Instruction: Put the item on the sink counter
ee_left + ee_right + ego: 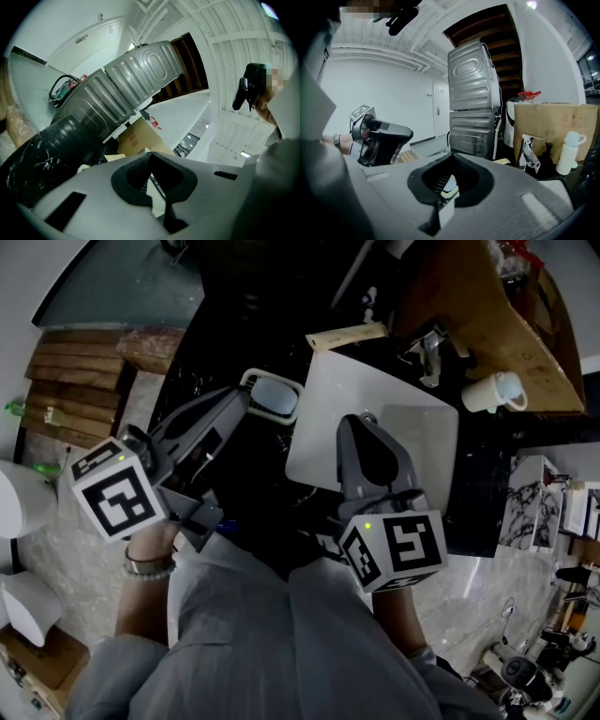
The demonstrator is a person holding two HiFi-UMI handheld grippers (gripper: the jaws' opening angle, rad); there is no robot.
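The pale rounded item (274, 396) lies on the black bench (217, 351), beside the white sink (417, 432) and just beside the tip of the left gripper (241, 396). The jaws of both grippers are closed and hold nothing. The right gripper (361, 422) hovers over the sink.

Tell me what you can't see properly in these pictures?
Sink, head view: its middle is hidden behind the right tool.
White-rimmed thing, head view: too dim and small to name; the left tool overlaps its edge.
Cardboard box, right gripper view: its print is too faint to read.
Counter, left gripper view: mostly hidden by the tool's own body.
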